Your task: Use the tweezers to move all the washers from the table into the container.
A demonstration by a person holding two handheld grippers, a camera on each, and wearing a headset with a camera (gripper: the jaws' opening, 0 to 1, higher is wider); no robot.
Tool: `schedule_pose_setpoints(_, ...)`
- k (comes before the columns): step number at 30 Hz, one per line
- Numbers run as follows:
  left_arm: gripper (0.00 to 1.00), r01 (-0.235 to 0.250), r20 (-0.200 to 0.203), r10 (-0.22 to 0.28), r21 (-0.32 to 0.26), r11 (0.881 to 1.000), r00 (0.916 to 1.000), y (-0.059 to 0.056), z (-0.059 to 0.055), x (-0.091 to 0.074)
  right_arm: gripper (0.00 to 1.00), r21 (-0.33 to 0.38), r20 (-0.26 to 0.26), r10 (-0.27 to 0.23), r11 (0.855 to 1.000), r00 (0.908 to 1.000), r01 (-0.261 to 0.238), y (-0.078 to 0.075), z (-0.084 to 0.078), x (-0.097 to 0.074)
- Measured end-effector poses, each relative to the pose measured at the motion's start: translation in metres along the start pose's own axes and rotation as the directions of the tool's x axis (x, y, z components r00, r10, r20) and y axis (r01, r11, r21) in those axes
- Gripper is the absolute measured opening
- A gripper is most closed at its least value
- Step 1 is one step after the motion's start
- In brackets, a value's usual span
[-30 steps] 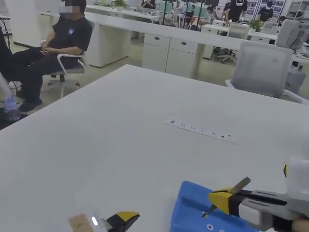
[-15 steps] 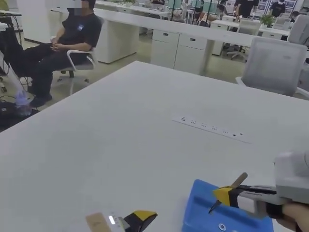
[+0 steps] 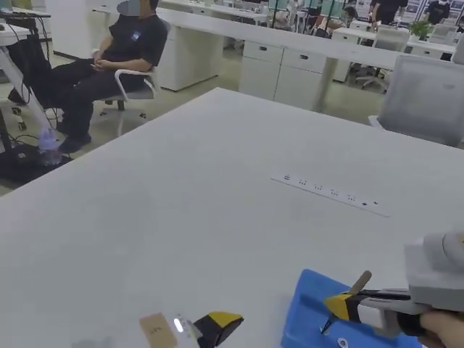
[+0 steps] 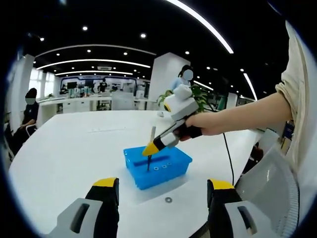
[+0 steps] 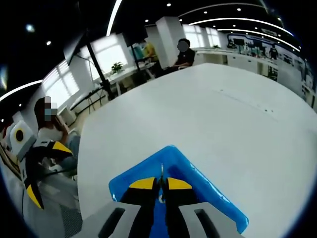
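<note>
At the left, the left gripper (image 4: 162, 183) is hanging low over the table (image 3: 181, 217) with its fingers (image 4: 106, 194) spread wide and gripping nothing. Just beyond that gap, in the left gripper view, one washer (image 4: 168, 200) is lying flat on the bare table. It is near the front wall of the blue container (image 4: 166, 177) but apart from it. More washers (image 4: 162, 167) are resting inside the container — small rings in a short row on its floor.

Further right, the right gripper (image 5: 161, 186) is pinching the tweezers (image 4: 150, 148) between closed fingers, and a hand (image 4: 195, 126) is carrying it above the container. The tweezers' long axis is standing steep, close to upright, with the tip pointing down inside the rim near that row. Whether the tip is touching the floor I cannot tell.

The coming move is turning on one relation: the stray washer is lying outside the container, on the side facing the left gripper. The tip is therefore likely needing to rise over the wall and travel toward that gripper. The left gripper is the nearer one, yet the tool is in the right.

Against the earlier pictures, the whole head view is sliding — the camera's doing. The tweezers are still aiming into the same end of the container, and the left gripper is still waiting beside it.
</note>
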State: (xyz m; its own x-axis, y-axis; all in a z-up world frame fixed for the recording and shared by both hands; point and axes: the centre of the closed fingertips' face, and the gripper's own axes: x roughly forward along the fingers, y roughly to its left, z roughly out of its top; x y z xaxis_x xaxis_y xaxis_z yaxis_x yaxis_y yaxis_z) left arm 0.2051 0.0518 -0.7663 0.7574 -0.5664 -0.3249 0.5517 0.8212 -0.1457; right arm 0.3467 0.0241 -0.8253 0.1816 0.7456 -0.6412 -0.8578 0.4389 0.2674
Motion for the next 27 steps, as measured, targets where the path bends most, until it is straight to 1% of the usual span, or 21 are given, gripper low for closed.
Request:
schedule_pose_setpoints(6,0.72,0.006,0.007,-0.006,0.0,1.0,1.0,-0.001,0.002,0.0,0.03,-0.016,-0.026,-0.008,1.0,0.9996,0.008,-0.005,-0.005,0.006)
schedule_pose_setpoints(8,0.72,0.002,0.006,-0.002,-0.002,1.0,1.0,-0.001,0.001,0.0,0.03,-0.022,-0.028,-0.007,1.0,0.9996,0.007,-0.004,-0.005,0.006)
schedule_pose_setpoints(11,0.71,-0.003,0.006,0.003,-0.004,1.0,1.0,0.0,0.001,-0.001,0.03,-0.06,-0.031,-0.008,0.998,0.9995,0.006,-0.002,-0.005,0.006)
schedule_pose_setpoints(14,0.71,-0.004,0.004,0.004,-0.003,1.0,1.0,0.001,0.001,0.0,0.04,-0.061,-0.028,-0.005,0.998,0.9996,0.003,-0.004,-0.004,0.006)
schedule_pose_setpoints(17,0.71,-0.003,0.004,0.003,-0.001,1.0,1.0,0.001,0.001,0.0,0.04,-0.058,-0.011,-0.009,0.998,0.9999,0.008,-0.005,-0.001,0.003)
schedule_pose_setpoints(18,0.71,-0.004,0.004,0.004,-0.001,1.0,1.0,0.001,0.001,0.0,0.04,-0.055,0.002,-0.007,0.998,1.0,0.007,-0.004,0.002,0.001)
schedule_pose_setpoints(21,0.71,-0.005,0.004,0.005,-0.001,1.0,1.0,0.001,0.001,0.0,0.04,-0.061,0.015,-0.011,0.998,0.9998,0.012,-0.003,0.006,-0.004)
schedule_pose_setpoints(23,0.71,-0.006,0.004,0.006,-0.001,1.0,1.0,0.002,0.001,0.0,0.04,-0.066,0.032,-0.014,0.998,0.9994,0.016,-0.001,0.01,-0.01)
schedule_pose_setpoints(26,0.71,-0.005,0.004,0.005,-0.001,1.0,1.0,0.001,0.001,0.0,0.04,-0.055,0.064,-0.006,0.998,0.9979,0.009,0.004,0.015,-0.018)
schedule_pose_setpoints(27,0.71,-0.004,0.004,0.004,0.0,1.0,1.0,0.001,0.001,0.0,0.04,-0.053,0.071,-0.004,0.999,0.9975,0.008,0.009,0.017,-0.021)
